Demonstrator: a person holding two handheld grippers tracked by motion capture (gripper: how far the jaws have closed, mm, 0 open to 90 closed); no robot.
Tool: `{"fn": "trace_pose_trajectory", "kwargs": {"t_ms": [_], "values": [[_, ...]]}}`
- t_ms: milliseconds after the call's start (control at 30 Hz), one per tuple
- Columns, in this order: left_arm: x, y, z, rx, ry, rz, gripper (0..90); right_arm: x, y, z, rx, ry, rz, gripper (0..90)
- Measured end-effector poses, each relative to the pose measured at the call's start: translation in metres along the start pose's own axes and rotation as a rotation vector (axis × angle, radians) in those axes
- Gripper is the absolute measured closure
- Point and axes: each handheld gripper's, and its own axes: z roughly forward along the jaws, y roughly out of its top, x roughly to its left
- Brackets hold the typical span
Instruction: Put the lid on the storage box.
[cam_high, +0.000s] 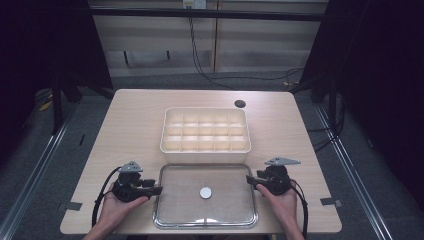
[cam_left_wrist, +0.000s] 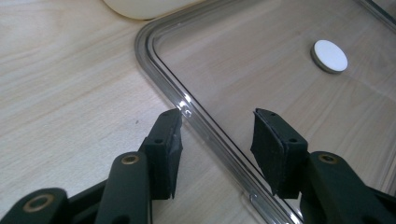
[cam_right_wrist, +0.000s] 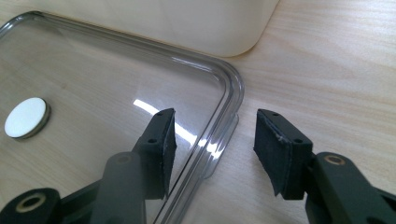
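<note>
Clear lid (cam_high: 225, 207): lies flat on the table, at the near edge, between the two grippers; its far long side runs just beside the compartment box. Transparent, with a raised rim and rounded corners; wood grain shows through it.
Table (cam_high: 135, 125): light wood top with rounded corners; a dark round hole (cam_high: 240, 104) sits near its far right corner.
Compartment box (cam_high: 205, 129): cream tray divided into a grid of small cells, standing at the table's middle just beyond the lid. Its near wall shows in both gripper views (cam_left_wrist: 140, 7) (cam_right_wrist: 187, 23).
Left gripper (cam_high: 159, 189): held in the person's left hand (cam_high: 117, 205), lying level at the lid's left edge. In the left gripper view (cam_left_wrist: 217, 140) its jaws straddle the lid rim (cam_left_wrist: 187, 105): one pad outside over bare wood, the other over the lid's clear panel. Jaws spread, with a visible gap on each side of the rim; nothing pinched.
Right gripper (cam_high: 250, 180): held in the person's right hand (cam_high: 285, 200), level at the lid's right edge. In the right gripper view (cam_right_wrist: 215, 140) the jaws straddle the rim near the lid's corner (cam_right_wrist: 229, 93), one pad over the panel, one over the table. Jaws spread; pads clear of the rim.
White disc (cam_high: 205, 192): small round knob at the centre of the lid, also seen at (cam_left_wrist: 330, 56) and (cam_right_wrist: 26, 117).
</note>
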Motion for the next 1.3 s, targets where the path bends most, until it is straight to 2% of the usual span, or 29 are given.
{"fn": "trace_pose_trajectory", "kwargs": {"t_ms": [100, 133, 167, 300, 367, 567, 733, 867, 1000, 1133, 1200, 1300], "values": [[0.000, 0.000, 0.002, 0.014, 0.007, 0.006, 52.7, 0.001, -0.001, 0.003, 0.010, -0.015, -0.023, 48.3], [0.000, 0.000, 0.003, 0.015, 0.005, 0.004, 52.8, 0.003, -0.002, 0.004, 0.019, -0.014, -0.014, 48.3], [0.000, 0.000, 0.003, 0.017, 0.006, 0.004, 52.8, 0.002, -0.002, 0.005, 0.012, -0.014, -0.034, 48.3], [-0.001, 0.000, 0.004, 0.016, 0.005, 0.012, 53.4, 0.005, -0.002, 0.006, 0.024, -0.034, -0.028, 48.3], [-0.001, 0.000, 0.004, 0.016, 0.001, 0.013, 54.1, 0.005, -0.003, 0.008, 0.029, -0.039, -0.041, 48.4], [-0.004, 0.000, 0.006, 0.014, -0.007, 0.016, 56.8, 0.008, -0.003, 0.012, 0.023, -0.040, -0.056, 48.6], [-0.004, 0.000, 0.006, 0.018, 0.001, 0.032, 60.6, 0.008, -0.004, 0.012, 0.018, -0.027, -0.044, 48.4], [-0.006, 0.000, 0.006, 0.021, 0.000, 0.036, 60.9, 0.006, -0.004, 0.012, 0.003, 0.004, 0.025, 46.4], [-0.006, 0.000, 0.007, 0.017, 0.005, 0.037, 60.9, 0.001, -0.006, 0.010, -0.013, 0.049, 0.117, 46.3], [-0.006, 0.000, 0.006, 0.020, 0.002, 0.033, 60.9, -0.008, -0.009, 0.008, -0.033, 0.121, 0.229, 48.2], [-0.006, 0.000, 0.006, 0.020, 0.005, 0.034, 60.9, -0.015, -0.012, 0.006, -0.058, 0.170, 0.301, 51.1], [-0.007, 0.000, 0.006, 0.026, 0.008, 0.040, 60.9, -0.020, -0.016, 0.004, -0.077, 0.211, 0.362, 52.2]]}}
